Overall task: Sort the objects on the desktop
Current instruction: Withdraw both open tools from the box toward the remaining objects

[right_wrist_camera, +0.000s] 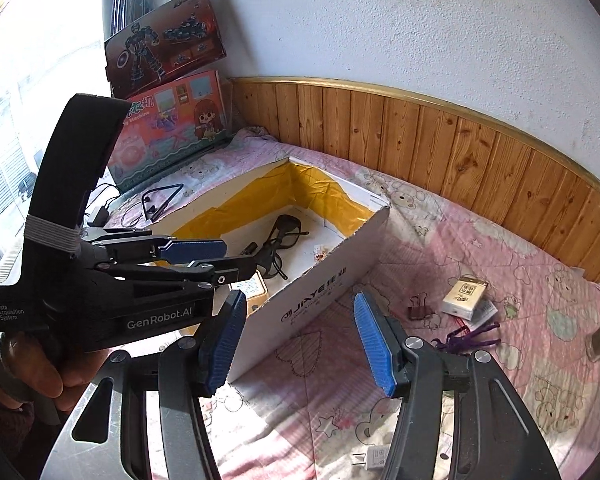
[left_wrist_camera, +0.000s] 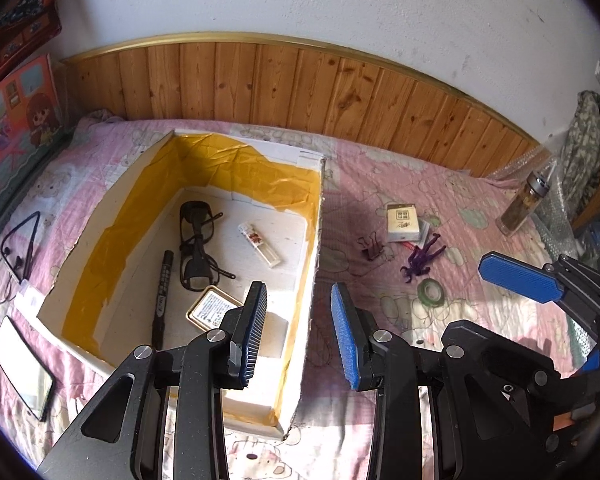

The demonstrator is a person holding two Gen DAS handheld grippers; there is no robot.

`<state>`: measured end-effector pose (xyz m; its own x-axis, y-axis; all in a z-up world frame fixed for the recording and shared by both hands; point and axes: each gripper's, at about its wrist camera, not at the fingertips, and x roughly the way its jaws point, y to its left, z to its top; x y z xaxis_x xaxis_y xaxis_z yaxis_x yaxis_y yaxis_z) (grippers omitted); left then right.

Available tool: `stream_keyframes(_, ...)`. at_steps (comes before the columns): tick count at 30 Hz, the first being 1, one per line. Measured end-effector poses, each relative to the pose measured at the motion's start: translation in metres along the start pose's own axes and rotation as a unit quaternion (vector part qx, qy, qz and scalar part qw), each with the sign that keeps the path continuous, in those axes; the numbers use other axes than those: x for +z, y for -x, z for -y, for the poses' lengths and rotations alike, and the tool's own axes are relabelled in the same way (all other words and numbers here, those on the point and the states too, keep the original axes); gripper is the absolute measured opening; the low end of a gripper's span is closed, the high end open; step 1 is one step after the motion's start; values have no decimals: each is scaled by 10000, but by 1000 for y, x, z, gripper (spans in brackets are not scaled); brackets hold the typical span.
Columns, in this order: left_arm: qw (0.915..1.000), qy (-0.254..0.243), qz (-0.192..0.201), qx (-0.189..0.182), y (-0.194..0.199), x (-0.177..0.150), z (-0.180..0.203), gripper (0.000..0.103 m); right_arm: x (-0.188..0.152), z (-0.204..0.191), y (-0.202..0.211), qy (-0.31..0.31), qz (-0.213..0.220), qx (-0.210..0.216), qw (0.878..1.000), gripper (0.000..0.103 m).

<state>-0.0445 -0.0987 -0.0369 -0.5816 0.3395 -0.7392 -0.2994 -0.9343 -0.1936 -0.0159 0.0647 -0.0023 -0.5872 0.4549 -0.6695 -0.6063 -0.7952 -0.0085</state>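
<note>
Box [left_wrist_camera: 316, 240] holds glasses [left_wrist_camera: 196, 246], marker [left_wrist_camera: 162, 292], tin [left_wrist_camera: 212, 312] — lighter [left_wrist_camera: 259, 243] too.

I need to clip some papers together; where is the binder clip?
The binder clip lies on the pink bedspread just right of the box, left of the small card pack.

My left gripper [left_wrist_camera: 300, 332] hangs with its jaws spread wide and nothing between them. My right gripper [right_wrist_camera: 300, 344] sits beside it, jaws equally apart and bare. My left hand [right_wrist_camera: 40, 364] grips the handle.
</note>
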Motion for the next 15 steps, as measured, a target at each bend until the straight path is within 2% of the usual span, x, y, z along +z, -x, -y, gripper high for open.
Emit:
stream_keyframes(7, 9996, -89, -195, -208, -19, -6, 26, 38, -9, 50, 9, -468, -64, -69, 9989, 58)
stream_keyframes(15, 9964, -387, -604, -452, -51, -24, 67, 39, -30, 121, 4, -1066, -323, -472, 9927, 58)
